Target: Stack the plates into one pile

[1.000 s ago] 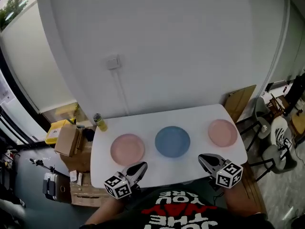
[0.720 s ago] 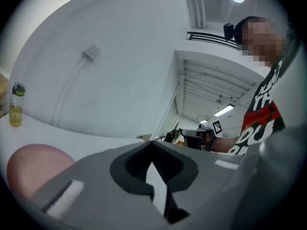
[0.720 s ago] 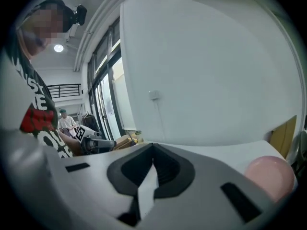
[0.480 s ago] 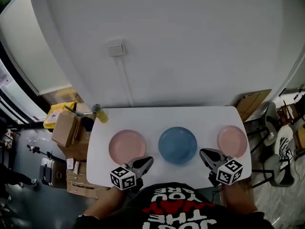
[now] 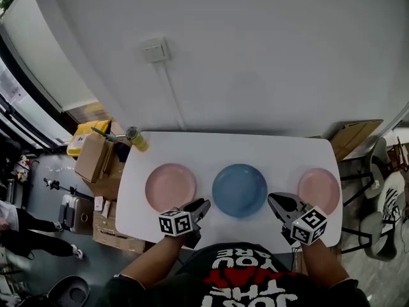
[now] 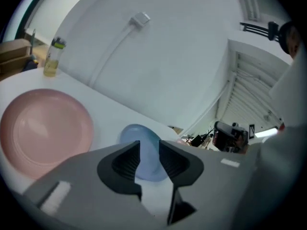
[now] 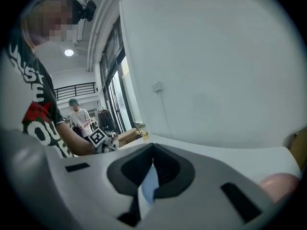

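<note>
Plates lie unstacked mid-frame: left pink plate [image 5: 170,187], blue plate [image 5: 239,190], right pink plate [image 5: 319,190]. My left tongs [image 5: 203,204], jaws just opening slightly, and my closed right tongs [image 5: 273,200] hold nothing.

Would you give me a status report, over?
Left gripper just opening, empty; right gripper shut, empty. Left pink plate, blue plate, right pink plate apart, unstacked. Nothing in the way.

left plate [image 5: 170,187] pink | middle plate [image 5: 239,190] blue | right plate [image 5: 319,188] pink | table [image 5: 211,149] white
</note>
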A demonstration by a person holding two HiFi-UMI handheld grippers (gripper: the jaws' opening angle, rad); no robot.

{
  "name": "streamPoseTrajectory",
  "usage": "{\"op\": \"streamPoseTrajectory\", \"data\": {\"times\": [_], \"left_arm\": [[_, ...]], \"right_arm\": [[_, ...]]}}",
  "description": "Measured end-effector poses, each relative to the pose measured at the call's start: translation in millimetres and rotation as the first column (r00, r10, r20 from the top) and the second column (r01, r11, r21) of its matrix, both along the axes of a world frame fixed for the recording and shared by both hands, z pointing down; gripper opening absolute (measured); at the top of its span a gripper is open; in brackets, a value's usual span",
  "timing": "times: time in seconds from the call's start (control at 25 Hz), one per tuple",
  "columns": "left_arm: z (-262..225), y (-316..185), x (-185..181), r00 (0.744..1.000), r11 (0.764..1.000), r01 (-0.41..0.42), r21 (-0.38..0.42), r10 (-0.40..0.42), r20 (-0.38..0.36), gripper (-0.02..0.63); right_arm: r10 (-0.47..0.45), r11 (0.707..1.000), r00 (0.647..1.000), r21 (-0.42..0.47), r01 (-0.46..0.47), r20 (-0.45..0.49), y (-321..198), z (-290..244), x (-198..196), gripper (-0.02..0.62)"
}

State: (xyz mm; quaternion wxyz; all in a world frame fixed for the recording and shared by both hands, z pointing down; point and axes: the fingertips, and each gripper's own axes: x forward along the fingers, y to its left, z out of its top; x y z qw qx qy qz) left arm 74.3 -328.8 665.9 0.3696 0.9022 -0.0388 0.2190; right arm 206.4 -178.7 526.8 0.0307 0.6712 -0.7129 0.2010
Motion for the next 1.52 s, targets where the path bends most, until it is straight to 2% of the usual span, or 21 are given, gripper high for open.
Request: {"op": "streamPoseTrajectory", "data": {"times": [0.12,0.28,0.44,0.56,0.68,0.76,0.8,0.92,1.04,1.2,1.36,1.52], "left_arm": [[37,-8,12,0.994,0.998,0.029,-0.052,-0.024,0.106,0.152],[84,-10,28,0.974,0.994,0.044,-0.103,-0.020,0.227,0.172],[117,-8,44,0.952,0.989,0.037,-0.140,0.007,0.307,0.172],[131,-7,51,0.939,0.987,0.058,-0.150,-0.003,0.343,0.172],[136,-11,56,0.930,0.991,0.075,-0.112,-0.029,0.367,0.147],[138,-13,57,0.921,0.991,0.095,-0.098,-0.050,0.387,0.081],[139,-14,58,0.918,0.989,0.109,-0.101,-0.061,0.392,0.047],[138,-15,62,0.917,0.975,0.161,-0.153,-0.090,0.388,0.021],[133,-17,62,0.920,0.967,0.178,-0.183,-0.098,0.379,0.020],[113,-19,68,0.931,0.971,0.160,-0.178,-0.089,0.355,0.023],[78,-14,106,0.956,0.977,0.109,-0.183,-0.053,0.289,0.021],[45,21,170,0.974,0.983,0.007,-0.182,0.034,0.223,0.021]], "right_arm": [[0.025,0.999,1.000,-0.027,-0.025,0.008,8,9,2,0.002],[0.080,0.995,0.997,-0.066,-0.079,0.014,27,21,5,0.002],[0.123,0.988,0.992,-0.095,-0.121,0.023,39,29,7,0.002],[0.141,0.985,0.990,-0.108,-0.137,0.028,45,33,8,0.002],[0.149,0.983,0.989,-0.115,-0.144,0.028,51,35,9,0.002],[0.153,0.982,0.988,-0.119,-0.149,0.029,54,37,10,0.002],[0.155,0.981,0.987,-0.121,-0.151,0.030,55,38,10,0.002],[0.159,0.980,0.987,-0.126,-0.154,0.034,58,41,10,0.002],[0.162,0.980,0.986,-0.124,-0.156,0.036,57,42,11,0.002],[0.177,0.979,0.983,-0.105,-0.172,0.037,61,41,14,0.002],[0.228,0.972,0.973,-0.074,-0.225,0.031,78,33,29,0.002],[0.308,0.951,0.951,-0.043,-0.307,0.009,115,21,50,0.002]]}}
